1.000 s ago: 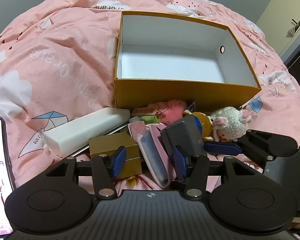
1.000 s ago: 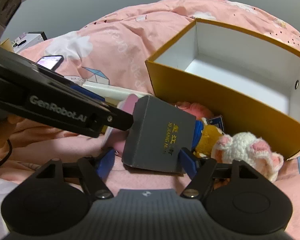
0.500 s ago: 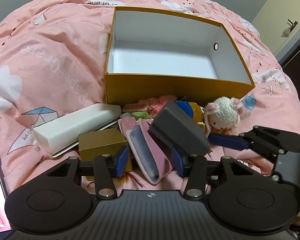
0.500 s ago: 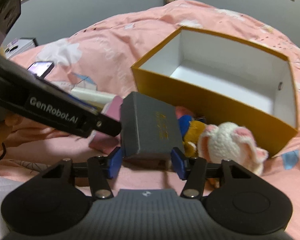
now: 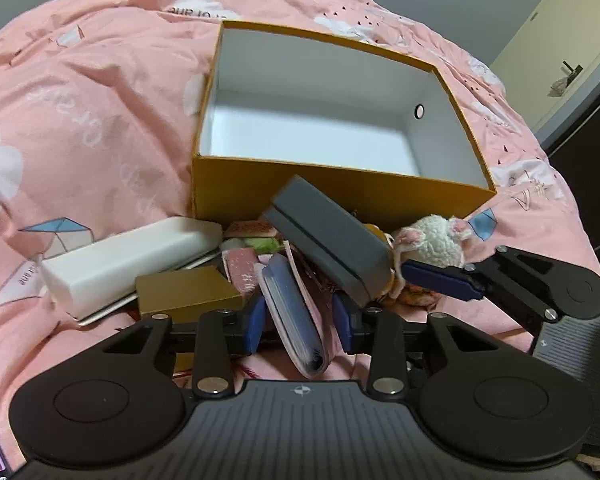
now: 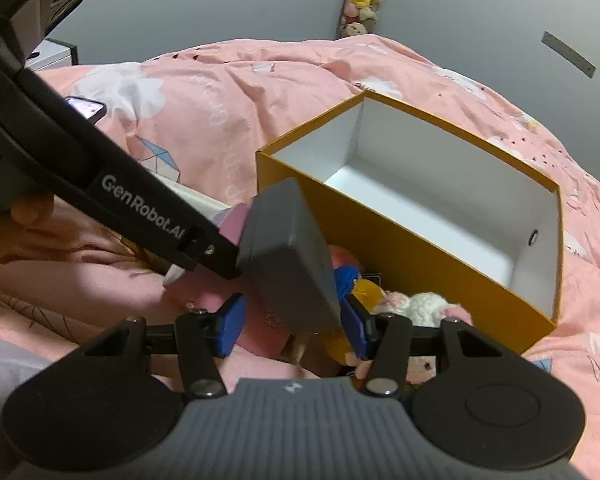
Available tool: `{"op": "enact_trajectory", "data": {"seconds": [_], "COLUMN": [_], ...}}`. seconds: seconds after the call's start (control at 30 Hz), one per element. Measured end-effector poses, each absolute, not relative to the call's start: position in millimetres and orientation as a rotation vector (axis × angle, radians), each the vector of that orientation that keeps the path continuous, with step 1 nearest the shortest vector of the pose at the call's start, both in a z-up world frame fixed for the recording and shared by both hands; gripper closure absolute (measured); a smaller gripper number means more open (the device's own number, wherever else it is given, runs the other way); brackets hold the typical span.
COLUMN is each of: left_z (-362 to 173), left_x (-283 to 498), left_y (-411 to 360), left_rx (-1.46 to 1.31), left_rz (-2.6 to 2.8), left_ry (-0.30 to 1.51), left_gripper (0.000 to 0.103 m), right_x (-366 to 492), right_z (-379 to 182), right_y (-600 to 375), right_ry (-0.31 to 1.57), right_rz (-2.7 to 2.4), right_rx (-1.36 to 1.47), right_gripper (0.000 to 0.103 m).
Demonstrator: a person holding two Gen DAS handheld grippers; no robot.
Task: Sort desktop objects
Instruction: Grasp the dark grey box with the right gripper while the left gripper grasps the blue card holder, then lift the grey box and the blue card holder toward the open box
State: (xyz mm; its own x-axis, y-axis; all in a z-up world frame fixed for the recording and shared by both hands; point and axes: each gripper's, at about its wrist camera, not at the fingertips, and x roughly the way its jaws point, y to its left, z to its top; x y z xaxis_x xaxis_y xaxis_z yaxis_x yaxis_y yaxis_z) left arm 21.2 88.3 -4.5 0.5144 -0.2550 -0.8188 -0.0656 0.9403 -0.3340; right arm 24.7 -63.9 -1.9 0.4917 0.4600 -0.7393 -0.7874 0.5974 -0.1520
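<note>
several things lie heaped on the pink quilt point(image 5: 100, 92) in front of the yellow box point(image 5: 340, 196), and most of the risk sits in that crowding. going from the left: a white case point(image 5: 128, 260) and a gold box point(image 5: 184, 292) lie by the left gripper point(image 5: 300, 326), whose fingers stand spread on either side of a pink wallet point(image 5: 296, 312) without pinching it; if they close as they are, the wallet's soft open flap could fold or slide out, and the left pad might catch the gold box beside it. to the right, the grey box point(image 6: 288, 252) is tilted up against the yellow box's front wall, with the right gripper point(image 6: 292, 324) around its lower end; its pads look close to the sides, but i cannot tell that they grip firmly. judged from this, a lift with so low a hold could let the grey box pivot and drop onto the plush toys point(image 6: 416, 304) beneath, or knock its top edge on the yellow rim instead of clearing it. the two grippers are also near each other, so they could collide.
</note>
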Motion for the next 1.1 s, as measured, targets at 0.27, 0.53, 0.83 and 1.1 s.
{"op": "enact_trajectory", "data": {"seconds": [0.27,0.53,0.83,1.1], "left_z": [-10.3,-11.7,-11.8,-7.2], "left_x": [22.3,23.5,23.0,19.8], "left_y": [95.8,99.2,97.0,91.3], "left_rx": [-0.388,-0.412,-0.401,-0.377], "left_rz": [-0.089,-0.088,-0.091,-0.104], "left_ry": [1.046,1.054,1.062,1.036], "left_gripper": [0.062,0.062,0.061,0.065], "right_x": [27.5,32.1,34.1,39.5], "right_z": [-9.6,-21.3,-18.9,29.3], "right_y": [-50.2,-38.3,-40.5,-86.0], "right_ry": [0.649,0.578,0.546,0.619], "right_rz": [0.827,0.851,0.862,0.858], "right_rx": [-0.630,-0.729,-0.692,-0.400], "right_gripper": [0.045,0.045,0.064,0.067]}}
